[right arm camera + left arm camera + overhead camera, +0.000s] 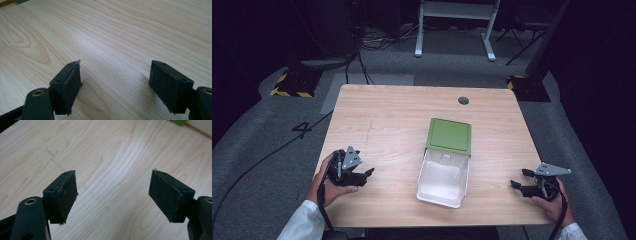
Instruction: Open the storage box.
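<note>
A white box [443,179] lies open in the middle of the wooden table [387,120], its green lid [449,135] folded back flat on the far side. The box looks empty inside. My left gripper [366,175] rests near the table's front left, held in a hand, and points right toward the box. In the left gripper view its jaws [113,192] stand wide open over bare wood, with a corner of the green lid [178,122] at the top edge. My right gripper [518,179] sits at the front right, pointing left, also open [115,80] with nothing between its pads.
A round cable hole [463,100] marks the far right of the tabletop. Around the table is grey carpet with cables [362,60], a yellow-black striped base [292,85] at the far left, and a white frame's legs [454,30] at the back.
</note>
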{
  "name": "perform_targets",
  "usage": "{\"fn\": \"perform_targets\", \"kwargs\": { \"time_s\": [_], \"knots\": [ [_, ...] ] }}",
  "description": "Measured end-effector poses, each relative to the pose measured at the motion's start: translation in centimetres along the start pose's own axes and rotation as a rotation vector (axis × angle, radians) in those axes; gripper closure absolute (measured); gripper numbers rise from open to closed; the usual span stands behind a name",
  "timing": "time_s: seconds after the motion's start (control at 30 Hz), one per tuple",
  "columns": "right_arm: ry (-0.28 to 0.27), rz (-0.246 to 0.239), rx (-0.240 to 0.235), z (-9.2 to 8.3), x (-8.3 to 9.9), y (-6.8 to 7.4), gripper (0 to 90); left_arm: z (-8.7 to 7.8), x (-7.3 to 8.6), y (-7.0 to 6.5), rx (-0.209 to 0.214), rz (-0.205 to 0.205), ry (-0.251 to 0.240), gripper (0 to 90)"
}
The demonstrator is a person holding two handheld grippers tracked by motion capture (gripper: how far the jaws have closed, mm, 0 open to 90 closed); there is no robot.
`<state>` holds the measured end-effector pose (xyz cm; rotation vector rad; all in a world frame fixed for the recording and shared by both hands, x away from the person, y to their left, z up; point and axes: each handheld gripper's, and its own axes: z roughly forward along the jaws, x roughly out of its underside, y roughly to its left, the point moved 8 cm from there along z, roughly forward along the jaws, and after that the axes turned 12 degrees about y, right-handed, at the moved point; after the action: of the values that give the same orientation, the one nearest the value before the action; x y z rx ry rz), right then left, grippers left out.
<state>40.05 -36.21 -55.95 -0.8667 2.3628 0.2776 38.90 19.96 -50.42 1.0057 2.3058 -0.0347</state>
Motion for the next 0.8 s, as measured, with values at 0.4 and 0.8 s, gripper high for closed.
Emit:
{"fn": "perform_targets", "kwargs": {
  "time_s": [0.4, 0.8],
  "knots": [
    [0.000, 0.001, -0.001, 0.0, 0.0, 0.0, 25.6, 1.2, 3.3, 0.7, 0.020, -0.073, 0.028, 19.9],
    [0.000, 0.001, -0.001, 0.0, 0.0, 0.0, 25.6, 1.8, 5.8, 1.0, 0.076, -0.143, 0.009, 18.4]
  ]
}}
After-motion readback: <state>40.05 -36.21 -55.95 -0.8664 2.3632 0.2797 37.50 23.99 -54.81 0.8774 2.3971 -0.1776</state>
